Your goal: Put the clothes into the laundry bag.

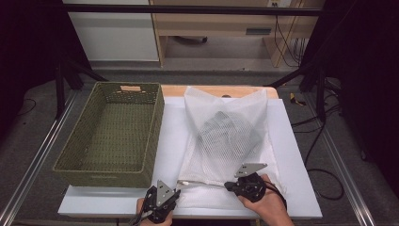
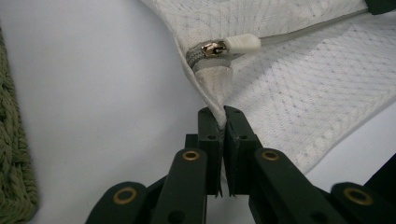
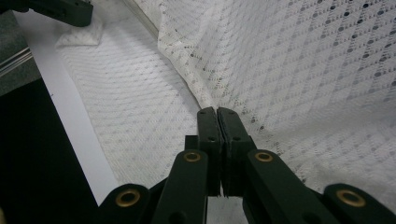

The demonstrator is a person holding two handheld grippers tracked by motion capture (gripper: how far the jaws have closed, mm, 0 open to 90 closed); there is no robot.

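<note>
mesh laundry bag (image 1: 226,136) lies on the white board's right half, its zippered mouth along the near edge, one grey garment (image 1: 225,126) inside. left gripper (image 2: 223,122) is clenched on the bag's corner tab by the zipper pull (image 2: 243,44); right gripper (image 3: 217,114) is clenched on the mesh farther along the zipper. one wicker basket (image 1: 70,162) sits empty at the left edge. the zipper looks closed, so emptying seems barely begun.

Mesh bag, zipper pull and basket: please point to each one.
mesh bag (image 1: 226,136), high view, middle of its netting
zipper pull (image 2: 242,44), left gripper view, its white tab
basket (image 1: 155,127), high view, right wall
</note>
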